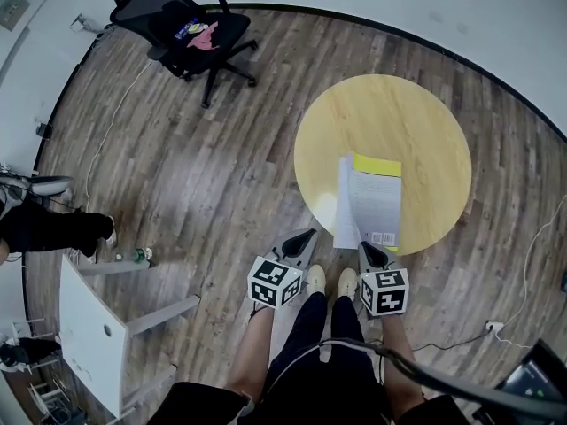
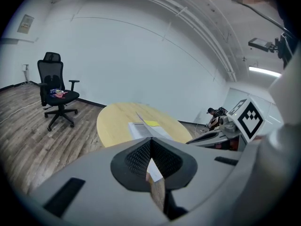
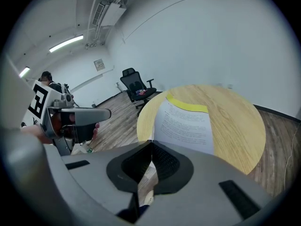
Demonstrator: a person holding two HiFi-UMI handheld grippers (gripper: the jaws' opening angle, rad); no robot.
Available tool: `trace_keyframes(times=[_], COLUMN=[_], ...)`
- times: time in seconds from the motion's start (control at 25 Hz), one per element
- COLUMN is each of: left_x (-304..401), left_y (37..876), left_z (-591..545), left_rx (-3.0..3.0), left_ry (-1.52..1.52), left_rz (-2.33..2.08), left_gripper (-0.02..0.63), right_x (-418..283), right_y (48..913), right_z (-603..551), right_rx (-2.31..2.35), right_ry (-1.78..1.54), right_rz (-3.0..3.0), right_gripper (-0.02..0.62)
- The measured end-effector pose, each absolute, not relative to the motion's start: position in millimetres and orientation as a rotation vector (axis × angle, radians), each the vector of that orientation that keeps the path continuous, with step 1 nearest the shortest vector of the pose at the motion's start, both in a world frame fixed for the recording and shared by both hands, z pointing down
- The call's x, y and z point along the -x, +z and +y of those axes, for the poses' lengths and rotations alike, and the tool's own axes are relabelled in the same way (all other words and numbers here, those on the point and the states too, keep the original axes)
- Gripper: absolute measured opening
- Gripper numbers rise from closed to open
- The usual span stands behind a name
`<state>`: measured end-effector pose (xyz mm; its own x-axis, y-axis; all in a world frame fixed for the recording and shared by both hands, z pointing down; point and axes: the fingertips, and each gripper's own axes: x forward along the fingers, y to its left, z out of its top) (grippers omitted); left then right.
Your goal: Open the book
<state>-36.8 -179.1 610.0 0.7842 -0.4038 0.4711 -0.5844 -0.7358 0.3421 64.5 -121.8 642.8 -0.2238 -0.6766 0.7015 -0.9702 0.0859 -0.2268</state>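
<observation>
The book (image 1: 376,204) lies on the round yellow table (image 1: 425,122) near its front edge. It shows white printed pages, with a yellow strip (image 1: 376,164) at its far end. One leaf (image 1: 341,204) stands raised along its left side. My left gripper (image 1: 306,235) is shut and empty, just off the table's front-left rim. My right gripper (image 1: 368,251) is shut and empty at the book's near edge, not touching it. The left gripper view has its jaws (image 2: 151,142) closed below the book (image 2: 146,128). In the right gripper view the closed jaws (image 3: 151,145) sit before the book (image 3: 186,124).
A black office chair (image 1: 190,29) stands at the back left. A white desk (image 1: 89,335) and a small bottle (image 1: 137,255) are on the floor at the left, near another person's dark legs (image 1: 44,228). My shoes (image 1: 328,282) touch the table's front edge. A cable (image 1: 532,264) runs along the right.
</observation>
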Motion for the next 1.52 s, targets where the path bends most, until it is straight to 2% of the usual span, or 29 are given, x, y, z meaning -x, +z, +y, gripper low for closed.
trace_keyframes(times=[0.64, 1.52], left_x=[-48, -140], left_y=[571, 561], left_z=[-164, -139], left_rx=[-2.589, -2.666], left_ry=[0.506, 0.552], left_rz=[-0.599, -0.409], left_gripper=[-0.002, -0.002], right_x=[-143, -230], right_y=[592, 583], right_z=[-99, -57], right_rx=[-1.850, -2.056], right_ry=[0.913, 0.947], right_rz=[-1.910, -1.772], right_gripper=[0.011, 0.011])
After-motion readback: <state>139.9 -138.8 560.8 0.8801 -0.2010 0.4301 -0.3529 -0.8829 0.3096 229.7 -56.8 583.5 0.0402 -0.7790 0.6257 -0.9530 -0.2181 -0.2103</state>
